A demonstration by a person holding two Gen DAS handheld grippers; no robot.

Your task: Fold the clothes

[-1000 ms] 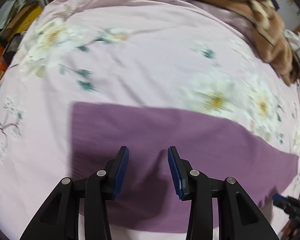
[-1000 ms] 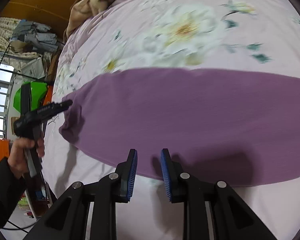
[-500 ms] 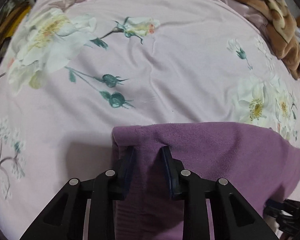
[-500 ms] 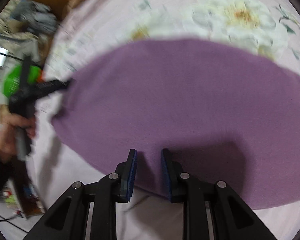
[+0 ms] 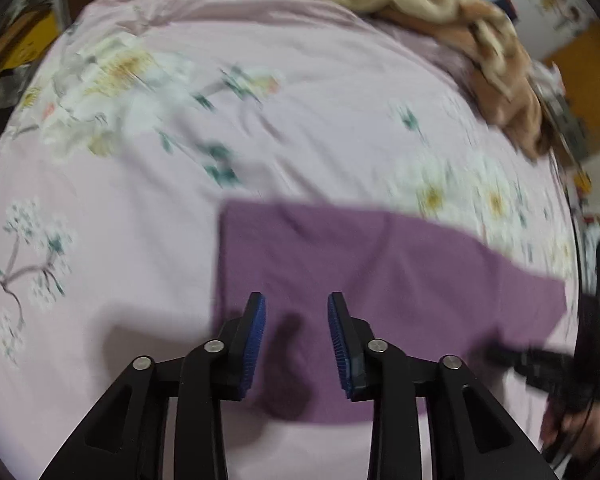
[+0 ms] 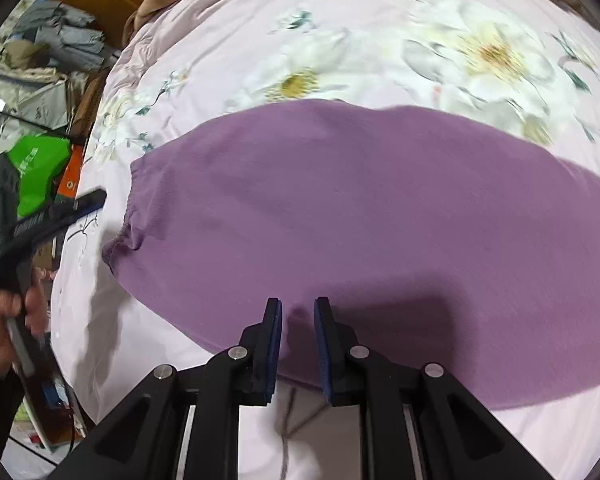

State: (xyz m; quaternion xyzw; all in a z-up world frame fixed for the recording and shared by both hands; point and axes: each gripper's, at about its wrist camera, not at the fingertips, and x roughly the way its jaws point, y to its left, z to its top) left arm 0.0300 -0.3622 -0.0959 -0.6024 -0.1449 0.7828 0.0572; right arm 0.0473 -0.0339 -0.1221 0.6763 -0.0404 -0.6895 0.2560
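Both grippers are held above the purple garment [image 5: 380, 280] with nothing gripped; a fold appears to have just been laid.

Left gripper [image 5: 296, 332] is seen with its jaws parted at a moderate gap, having just opened a little, over the garment's left end, nothing pinched between the pads; right gripper [image 6: 298, 332] is seen with a narrow gap, having closed down somewhat, poised at the garment's near edge, no cloth caught. The garment is spread as a long flat band across the flowered pink bedsheet [image 5: 180, 300], near the bed's front; a brown blanket [image 5: 480, 48] is heaped at the far side. The step in hand is judged to be the release after one fold; for the next move, a fresh edge or corner must be pinched at each end and carried across evenly.
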